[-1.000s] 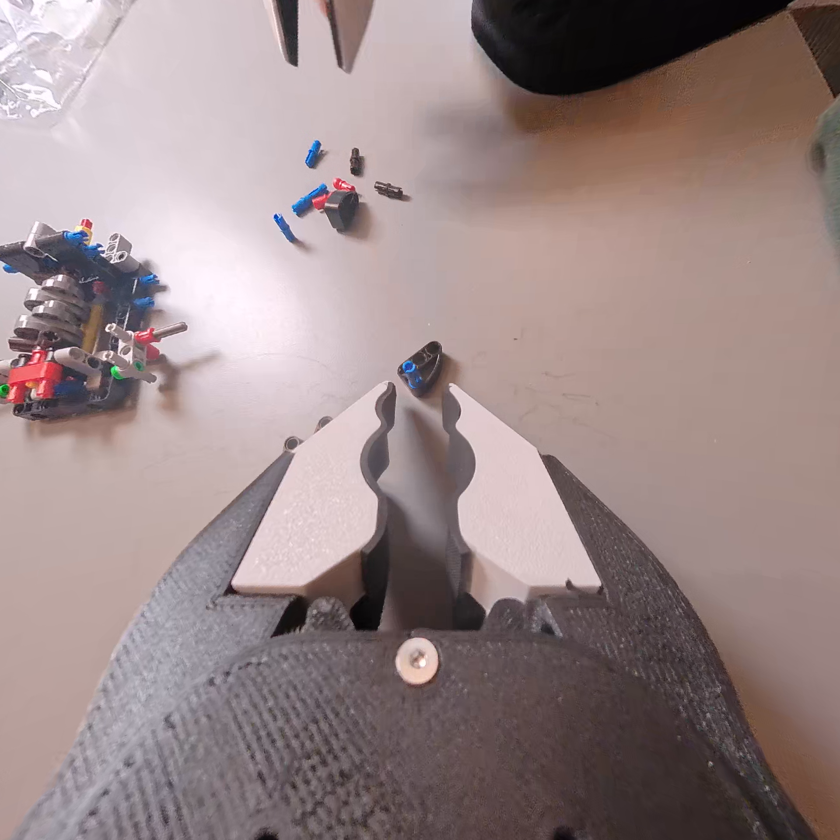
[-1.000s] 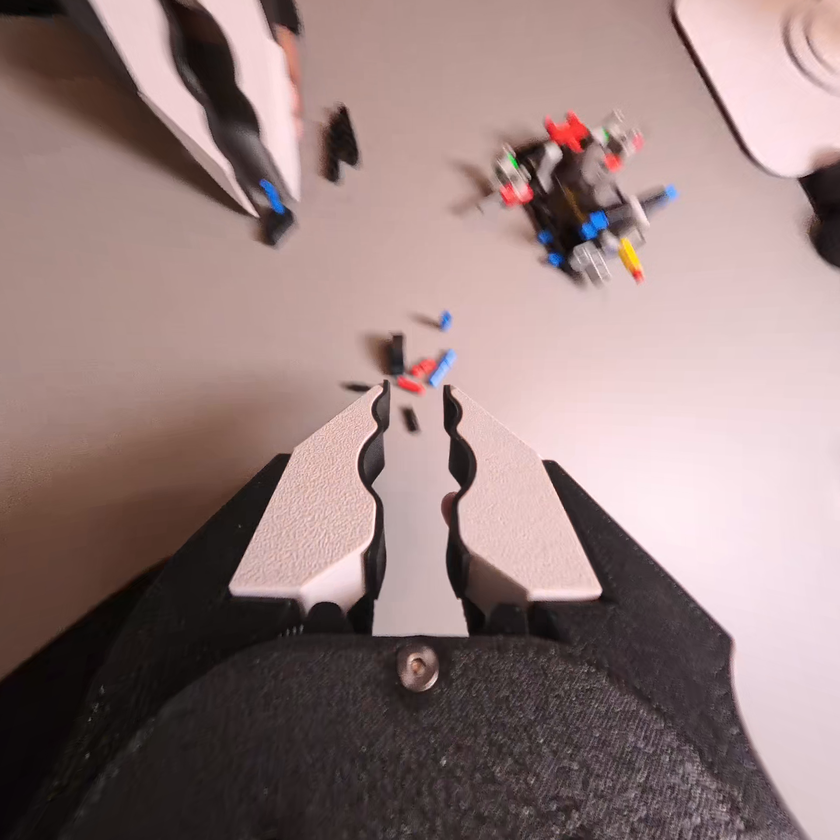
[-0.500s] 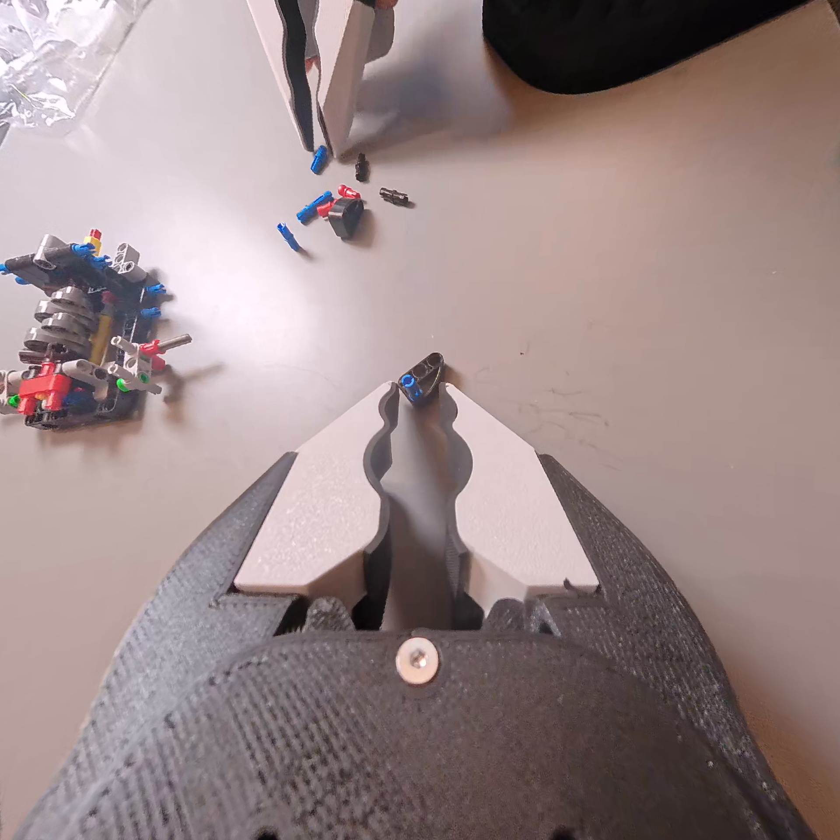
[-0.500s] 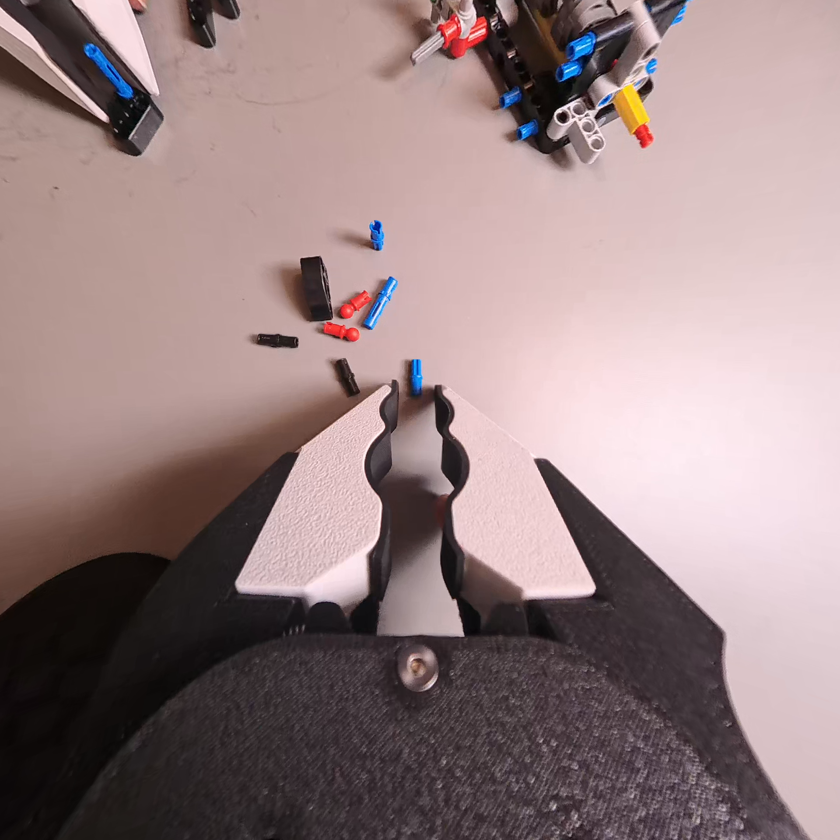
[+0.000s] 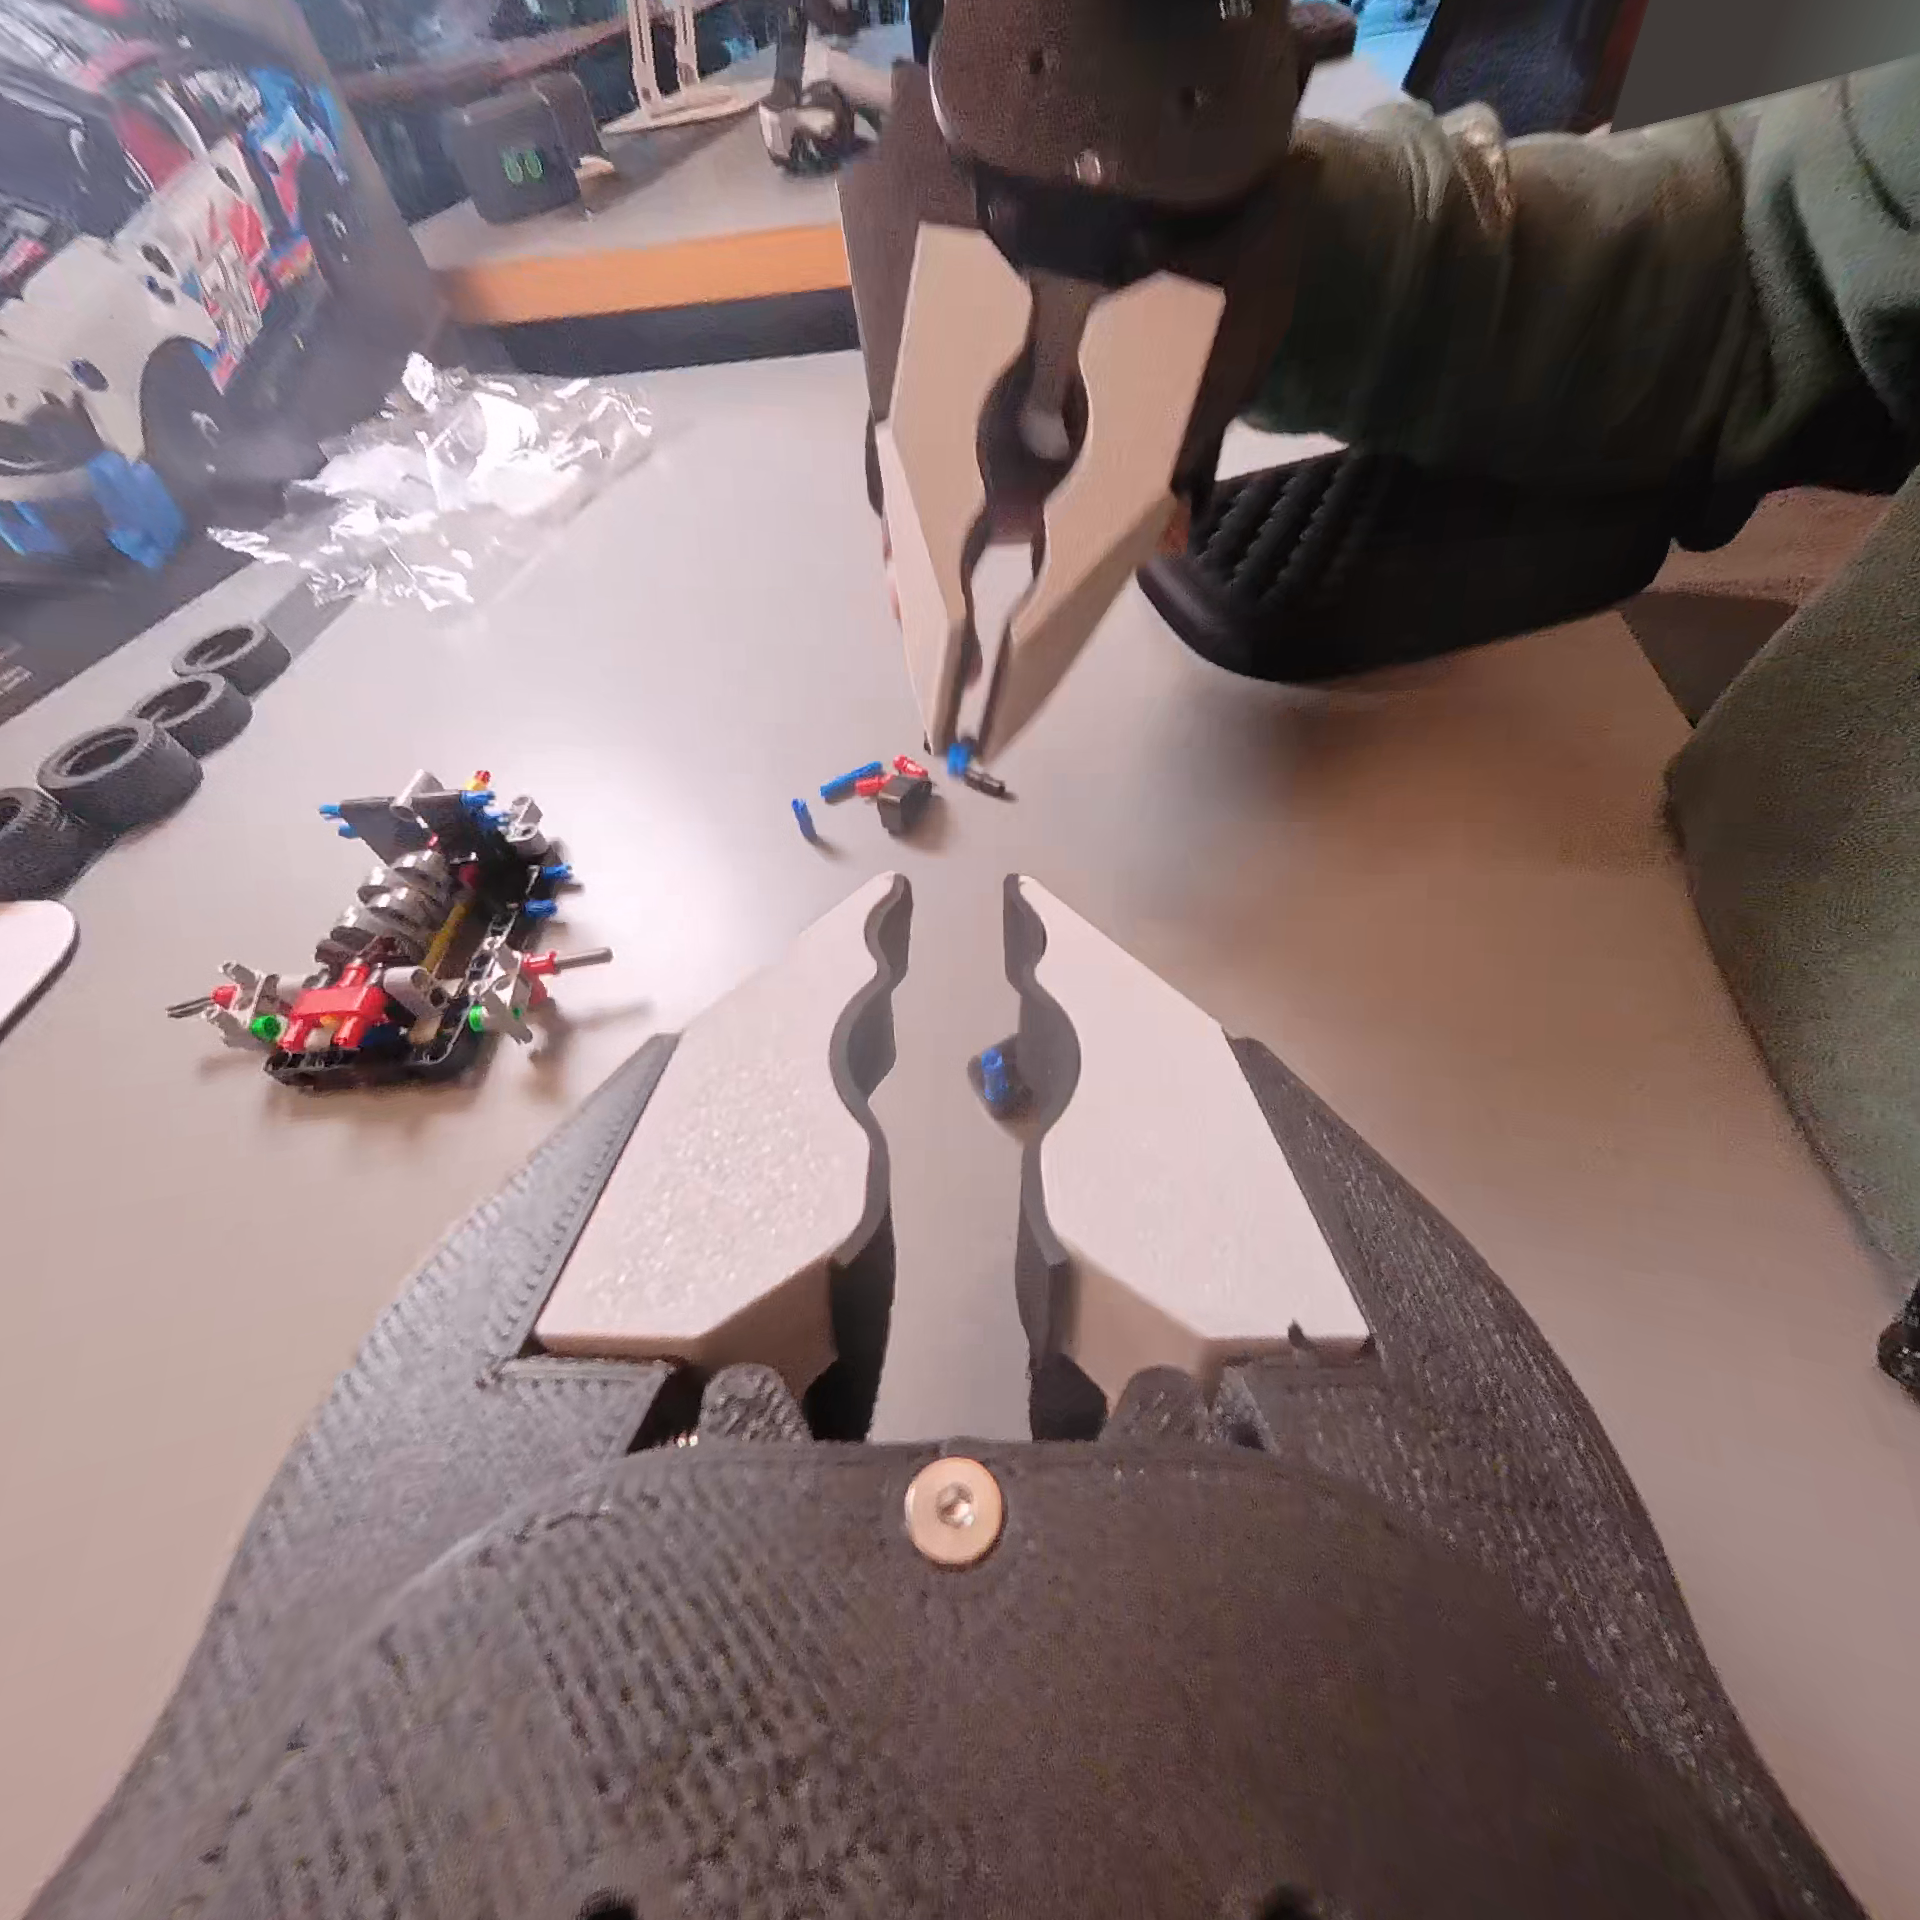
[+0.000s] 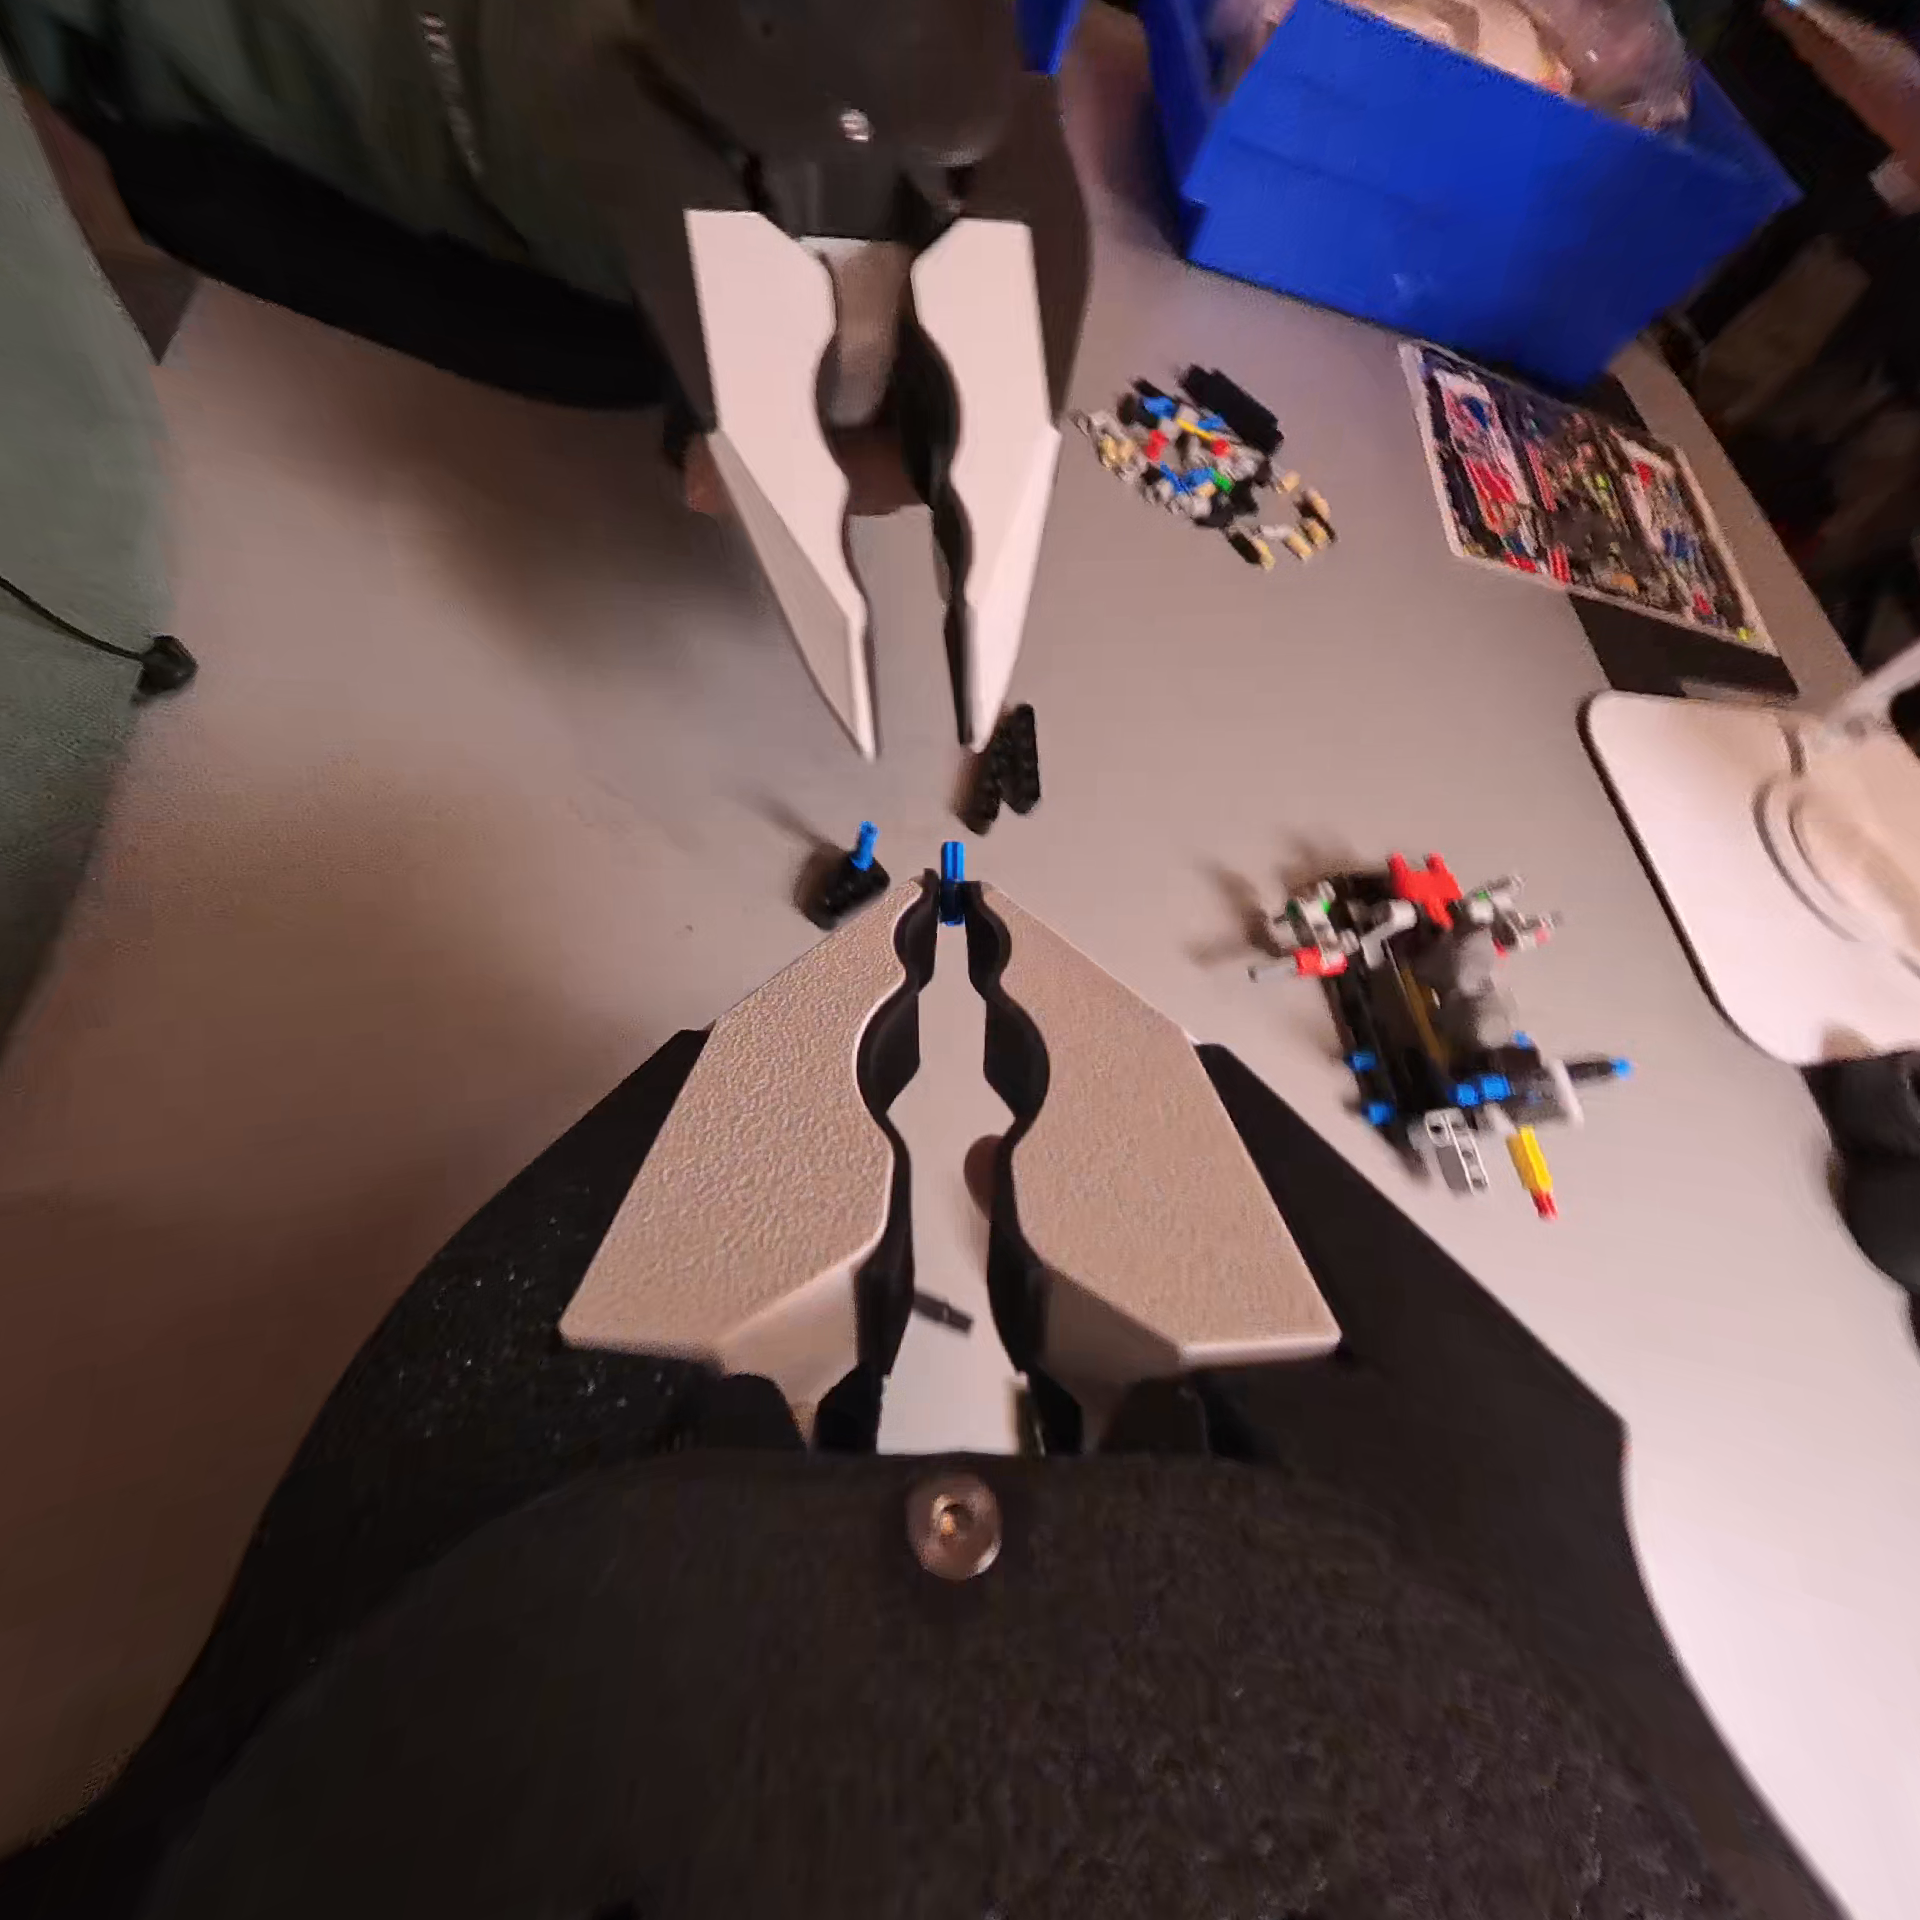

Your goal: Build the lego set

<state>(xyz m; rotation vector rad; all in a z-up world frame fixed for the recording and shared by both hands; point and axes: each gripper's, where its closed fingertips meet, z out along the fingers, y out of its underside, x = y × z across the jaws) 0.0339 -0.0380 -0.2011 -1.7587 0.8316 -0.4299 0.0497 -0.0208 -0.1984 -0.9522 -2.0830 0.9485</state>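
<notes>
Spanning both views, table: a grey table (image 5: 1351,935) carries every loose part.
Blue bin: a blue bin (image 6: 1455,177) stands at the far table edge in the right wrist view; its contents are too blurred to tell.
Booklet: a printed sheet (image 6: 1579,488) lies flat near the bin.
Chassis: the partly built lego chassis (image 5: 416,956) sits to the left gripper's left, well apart from it.
Tyres: black tyres (image 5: 125,769) line the table's left edge.
Wrapper: a crumpled clear bag (image 5: 468,478) lies beyond the chassis.
Left gripper: the left gripper (image 5: 956,883) is spread, empty, above a small black piece with a blue pin (image 5: 1000,1075).
Right gripper: the right gripper (image 6: 951,894) pinches a blue pin (image 6: 951,883) at its tips, over the loose pins (image 5: 883,784).
</notes>
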